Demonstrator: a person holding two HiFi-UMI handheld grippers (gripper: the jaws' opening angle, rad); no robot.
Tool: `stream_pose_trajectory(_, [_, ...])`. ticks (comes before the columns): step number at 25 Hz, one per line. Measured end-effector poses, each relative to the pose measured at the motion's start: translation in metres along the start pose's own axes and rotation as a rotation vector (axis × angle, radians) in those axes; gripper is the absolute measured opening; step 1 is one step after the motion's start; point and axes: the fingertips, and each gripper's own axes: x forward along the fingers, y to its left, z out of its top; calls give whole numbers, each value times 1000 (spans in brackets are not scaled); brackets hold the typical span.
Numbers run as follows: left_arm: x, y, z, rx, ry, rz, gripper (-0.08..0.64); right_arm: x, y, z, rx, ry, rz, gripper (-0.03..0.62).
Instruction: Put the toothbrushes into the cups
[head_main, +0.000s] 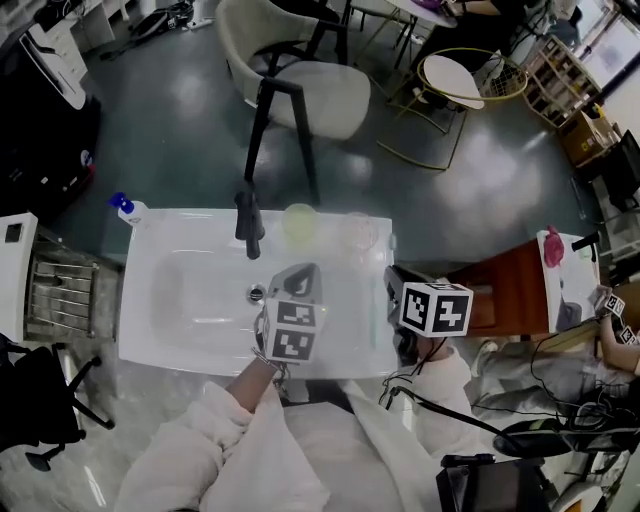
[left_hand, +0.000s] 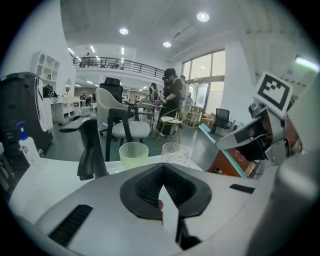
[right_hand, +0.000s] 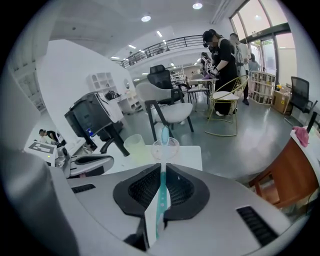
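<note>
A pale green cup (head_main: 298, 222) and a clear cup (head_main: 357, 230) stand side by side on the back rim of the white sink (head_main: 150, 235). My right gripper (right_hand: 162, 170) is shut on a teal toothbrush (right_hand: 164, 136), whose head points at the clear cup (right_hand: 165, 149). It hovers over the sink's right rim (head_main: 396, 288). My left gripper (left_hand: 162, 175) is shut; a small pink toothbrush end (left_hand: 159, 204) shows between its jaws. It hangs over the basin (head_main: 300, 280), short of the green cup (left_hand: 134, 154) and the clear cup (left_hand: 174, 152).
A black faucet (head_main: 248, 225) rises at the sink's back, left of the cups. A blue-capped bottle (head_main: 125, 208) stands at the back left corner. A beige chair (head_main: 300, 90) sits beyond the sink, a wooden table (head_main: 510, 290) to its right, and a metal rack (head_main: 60, 290) to its left.
</note>
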Motion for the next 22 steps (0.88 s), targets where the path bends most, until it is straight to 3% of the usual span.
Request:
stream_pose_trajectory(13, [-15,33,21,-16,-70,77,-2,18,42,49,-65,-68,87,44])
stream_pose_trajectory(22, [-47,89,15,-97,-88,228,0,55,101,93,-171,-80,192,44])
